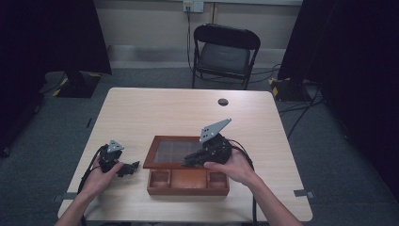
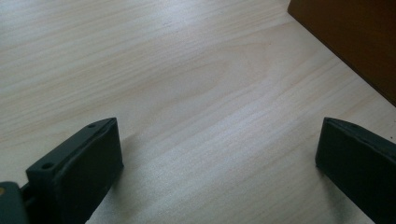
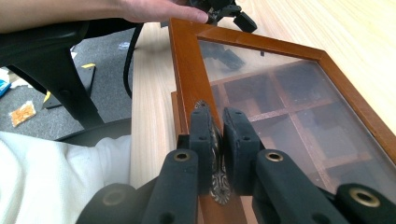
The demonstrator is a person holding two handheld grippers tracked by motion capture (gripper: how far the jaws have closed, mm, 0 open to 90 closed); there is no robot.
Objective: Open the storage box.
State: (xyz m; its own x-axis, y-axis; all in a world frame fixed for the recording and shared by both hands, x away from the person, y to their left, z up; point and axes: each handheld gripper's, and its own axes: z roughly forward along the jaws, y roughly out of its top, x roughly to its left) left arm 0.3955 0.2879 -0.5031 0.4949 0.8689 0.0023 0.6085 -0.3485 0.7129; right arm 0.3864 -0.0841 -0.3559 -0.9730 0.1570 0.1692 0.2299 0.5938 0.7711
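Brown wooden box (image 1: 188, 181), glass-panelled lid (image 3: 261, 93) half-raised, compartments beneath

One counter (image 1: 141, 113), pale wood. One wooden box (image 1: 188, 183) on it, with one glass-paned lid (image 1: 171, 151) raised. Three open compartments along box front (more show dimly through glass in right gripper view, too murky for count). Two claws: left claw (image 1: 132, 166), right claw (image 1: 192, 159). Two hands: left hand (image 1: 96, 176), right hand (image 1: 235, 167). One folding chair (image 1: 225, 52) behind counter. One round hole (image 1: 223, 101) in counter top.
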